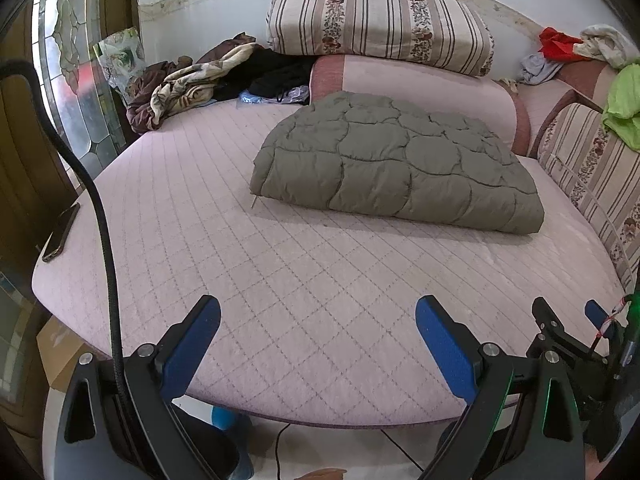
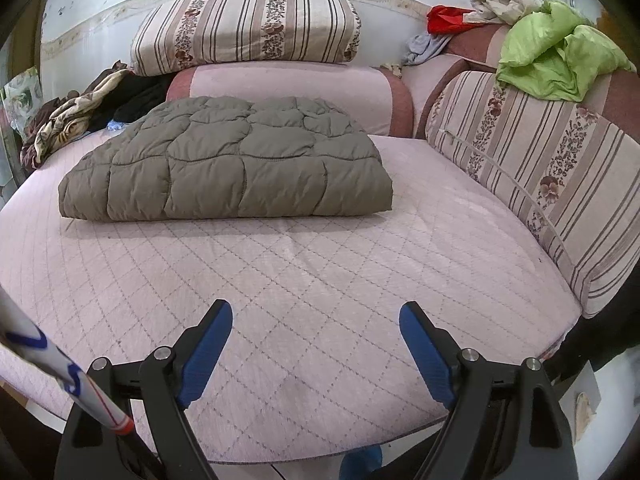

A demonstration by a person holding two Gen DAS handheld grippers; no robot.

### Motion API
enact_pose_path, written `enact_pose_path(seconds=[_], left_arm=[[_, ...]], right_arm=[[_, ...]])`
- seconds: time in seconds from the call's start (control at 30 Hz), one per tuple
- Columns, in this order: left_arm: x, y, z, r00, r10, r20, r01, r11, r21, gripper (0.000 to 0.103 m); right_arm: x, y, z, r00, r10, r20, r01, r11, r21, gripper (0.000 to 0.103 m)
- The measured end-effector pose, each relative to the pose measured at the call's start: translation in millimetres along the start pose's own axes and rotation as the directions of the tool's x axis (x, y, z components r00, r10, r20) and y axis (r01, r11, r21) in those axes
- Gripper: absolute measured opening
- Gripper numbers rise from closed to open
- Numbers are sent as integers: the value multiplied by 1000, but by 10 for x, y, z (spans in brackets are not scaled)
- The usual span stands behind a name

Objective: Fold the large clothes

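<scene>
Nearest, bottom of both frames: left tool (image 1: 318,354) and right tool (image 2: 316,354), each with its blue pads spread wide and nothing between them. Both released, hanging over the near edge of the bed (image 2: 320,272), well short of the garment. The right tool also shows at the lower right of the left wrist view.

Middle of frame: grey quilted coat (image 2: 224,176) lies flat on the pink quilted mattress cover as a thick squared packet, near edge straight, corners roughly aligned. Sleeves and hood not visible; presumably tucked inside, cannot confirm.

Judgement: the fold looks finished or nearly so. If another fold is wanted, take the two near corners together, one tool each, pinch through all layers so the padding does not slide, and lift evenly before carrying across. Padded fill will spring back; press flat after laying.

Far: striped floral cushion (image 2: 244,28) stacked on a pink bolster, rumpled dark clothes (image 1: 188,80) upper left, green cloth (image 2: 560,52) upper right. Phone (image 1: 60,232) at left bed edge.
</scene>
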State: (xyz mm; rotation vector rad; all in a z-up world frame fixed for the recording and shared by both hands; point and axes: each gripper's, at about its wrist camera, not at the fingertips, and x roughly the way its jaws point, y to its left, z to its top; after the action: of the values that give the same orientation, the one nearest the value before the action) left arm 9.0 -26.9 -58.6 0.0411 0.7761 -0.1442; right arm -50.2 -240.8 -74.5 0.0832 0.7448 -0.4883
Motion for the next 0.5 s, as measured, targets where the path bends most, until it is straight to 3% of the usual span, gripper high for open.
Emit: enact_pose_path(seconds=[0.5], left_arm=[[-19,37,-125,999,-21,-30,21,1000,-5,98]], right_arm=[[-249,13,78,999,-2,37,2,1000,-8,91]])
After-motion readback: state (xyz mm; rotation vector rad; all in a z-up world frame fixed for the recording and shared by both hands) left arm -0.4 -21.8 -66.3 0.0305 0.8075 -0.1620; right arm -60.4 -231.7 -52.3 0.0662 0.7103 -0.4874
